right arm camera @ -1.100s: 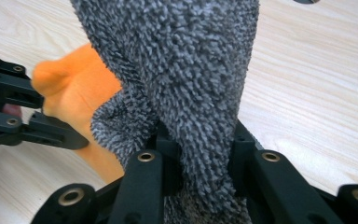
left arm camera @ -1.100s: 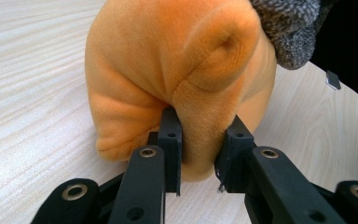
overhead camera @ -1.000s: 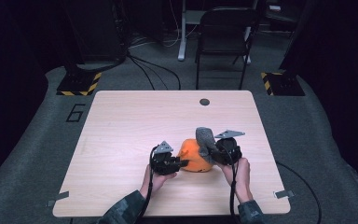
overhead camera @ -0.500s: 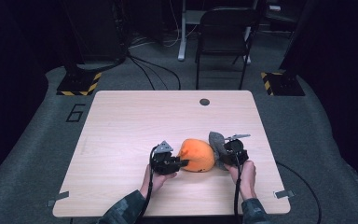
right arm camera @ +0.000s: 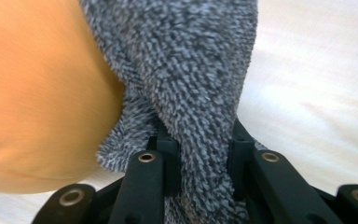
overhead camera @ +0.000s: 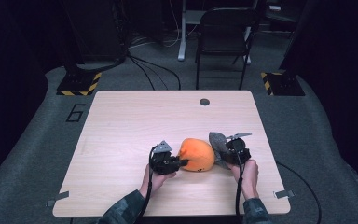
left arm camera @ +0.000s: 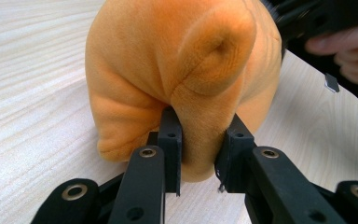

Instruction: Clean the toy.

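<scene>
Clearly soft and light: your left gripper (left arm camera: 199,140) pinches the orange plush toy (left arm camera: 182,70) at a fold, right gripper (right arm camera: 200,154) pinches the grey cloth (right arm camera: 191,70).

Orange plush (overhead camera: 196,154), grey cloth (overhead camera: 218,142) touching

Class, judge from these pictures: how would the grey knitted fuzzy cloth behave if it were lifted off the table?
The grey knitted fuzzy cloth probably hangs limp: it bunches into a fold where the right claw pinches it. It looks light and thin. Its fuzzy weave should resist slipping.
</scene>
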`<control>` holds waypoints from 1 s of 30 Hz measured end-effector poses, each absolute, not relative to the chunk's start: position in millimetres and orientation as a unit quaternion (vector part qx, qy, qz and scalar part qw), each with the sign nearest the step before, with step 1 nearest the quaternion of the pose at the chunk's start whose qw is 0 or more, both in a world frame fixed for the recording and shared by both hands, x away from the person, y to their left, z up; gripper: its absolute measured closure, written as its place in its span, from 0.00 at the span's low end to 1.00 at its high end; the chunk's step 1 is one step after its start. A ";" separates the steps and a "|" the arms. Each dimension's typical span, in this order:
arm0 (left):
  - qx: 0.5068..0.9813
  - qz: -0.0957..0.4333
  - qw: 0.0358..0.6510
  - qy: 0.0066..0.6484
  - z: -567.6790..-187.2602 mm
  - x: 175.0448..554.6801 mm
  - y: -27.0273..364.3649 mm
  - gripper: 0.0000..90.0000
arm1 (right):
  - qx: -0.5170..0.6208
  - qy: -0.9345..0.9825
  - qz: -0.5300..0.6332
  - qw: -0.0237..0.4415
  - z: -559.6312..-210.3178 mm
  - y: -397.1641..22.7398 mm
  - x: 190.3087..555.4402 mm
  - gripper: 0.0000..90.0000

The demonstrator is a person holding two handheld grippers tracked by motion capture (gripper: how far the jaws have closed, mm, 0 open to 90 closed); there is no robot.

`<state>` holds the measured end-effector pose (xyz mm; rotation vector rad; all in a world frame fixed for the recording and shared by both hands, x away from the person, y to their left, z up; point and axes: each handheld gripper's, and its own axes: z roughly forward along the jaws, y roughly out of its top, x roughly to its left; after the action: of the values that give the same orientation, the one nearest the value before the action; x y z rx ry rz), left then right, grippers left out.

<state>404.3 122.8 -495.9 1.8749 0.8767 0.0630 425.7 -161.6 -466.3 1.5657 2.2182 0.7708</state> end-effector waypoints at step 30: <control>0.787 0.043 0.511 0.342 -498.7 408.0 126.0 0.64 | 0.460 0.797 0.328 0.213 -430.8 -112.5 402.2 0.84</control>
<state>408.0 126.0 -498.7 1.8948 0.8241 0.1032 402.2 -112.5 -430.8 1.2766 2.2125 0.9110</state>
